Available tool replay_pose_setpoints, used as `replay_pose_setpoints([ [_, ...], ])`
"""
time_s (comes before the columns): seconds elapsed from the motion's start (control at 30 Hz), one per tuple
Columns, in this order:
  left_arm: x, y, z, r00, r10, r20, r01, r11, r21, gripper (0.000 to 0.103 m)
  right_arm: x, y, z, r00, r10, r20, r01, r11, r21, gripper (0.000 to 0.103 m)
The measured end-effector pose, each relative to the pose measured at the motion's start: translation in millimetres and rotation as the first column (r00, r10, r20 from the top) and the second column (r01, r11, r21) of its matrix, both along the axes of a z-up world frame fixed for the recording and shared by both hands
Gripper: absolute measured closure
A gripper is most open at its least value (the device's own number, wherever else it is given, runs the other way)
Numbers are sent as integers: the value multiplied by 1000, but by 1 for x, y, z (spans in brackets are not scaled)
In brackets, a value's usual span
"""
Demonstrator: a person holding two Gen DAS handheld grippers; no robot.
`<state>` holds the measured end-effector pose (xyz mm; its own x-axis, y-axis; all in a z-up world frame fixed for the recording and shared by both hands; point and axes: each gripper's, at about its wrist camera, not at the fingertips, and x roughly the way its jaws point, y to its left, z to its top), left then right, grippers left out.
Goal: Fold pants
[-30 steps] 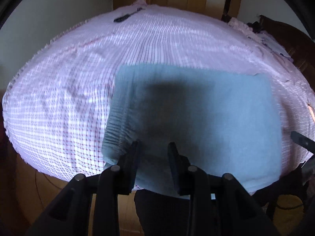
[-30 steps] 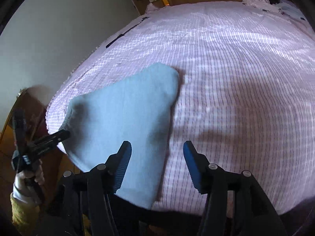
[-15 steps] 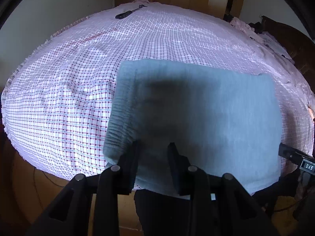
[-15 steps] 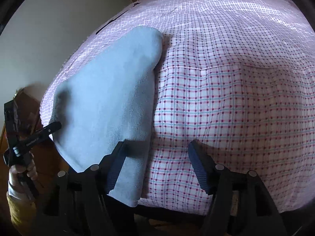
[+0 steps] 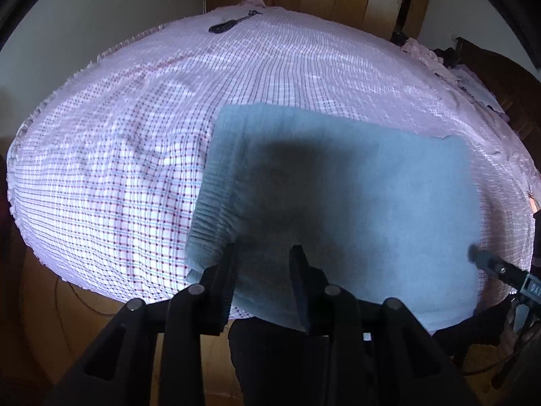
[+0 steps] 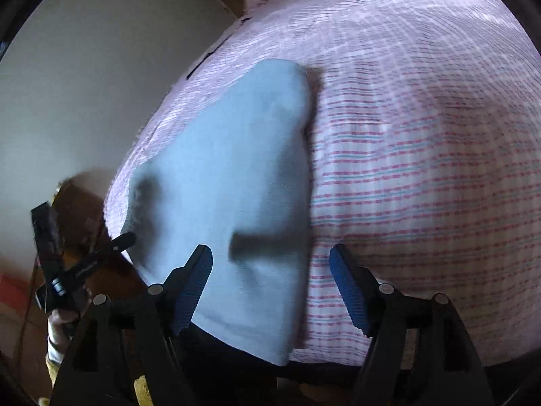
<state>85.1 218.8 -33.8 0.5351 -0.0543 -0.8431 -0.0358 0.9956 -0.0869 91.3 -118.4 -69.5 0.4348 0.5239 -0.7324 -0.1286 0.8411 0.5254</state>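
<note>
Blue-grey pants, folded into a flat rectangle, lie on the checked bedsheet at the near edge of the bed, their front border hanging slightly over that edge. The gathered waistband end faces the bed's left side in the left wrist view.

Right gripper: its jaws are opening, wider than a second ago, and now straddle the right-hand edge of the folded pants, one blue pad over the cloth, the other over bare sheet. No fabric is pinched between them. Over that second the gripper also sank toward the bed, and the view is blurred by the motion.

Left gripper: its jaws stand partly spread over the near edge of the pants beside the waistband, much as in the earlier frames. Cloth is seen in the gap, but the pads do not appear to press on it.

Interpretation: the widening right jaws and the flat, squared stack suggest that a fold has just been laid down and released. Whether a further fold is intended cannot be told. A small dark object lies at the far left corner of the bed, well apart from the pants.
</note>
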Motion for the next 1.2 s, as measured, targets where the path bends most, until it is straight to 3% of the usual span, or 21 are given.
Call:
replay_pose_setpoints([
  [0.13, 1, -1, -5, 1000, -9, -3, 9, 1000, 7, 70, 7, 8, -11, 1000, 3, 10, -2, 999, -46, 40],
  [0.17, 1, -2, -5, 1000, -11, -2, 11, 1000, 9, 70, 8, 9, -10, 1000, 4, 16, -3, 999, -55, 48],
  [0.2, 1, -2, -5, 1000, -11, -2, 11, 1000, 10, 70, 8, 9, -8, 1000, 10, 19, -9, 998, -60, 65],
  [0.3, 0, -3, -4, 1000, -14, -1, 14, 1000, 16, 70, 10, 15, -2, 1000, 15, 20, -14, 999, -49, 82],
  [0.47, -5, -4, 3, 1000, -19, 16, 19, 1000, 16, 70, 5, 13, 16, 998, 22, 56, -22, 1000, -12, 94],
  [0.9, -5, -7, 25, 997, -55, 56, 54, 999, 7, 70, -6, 54, 79, 973, 146, 177, -143, 989, -32, 97],
  [1.2, -5, 5, 34, 997, -40, 60, 39, 999, 15, 70, -5, 72, 99, 959, 198, 201, -196, 980, -33, 97],
])
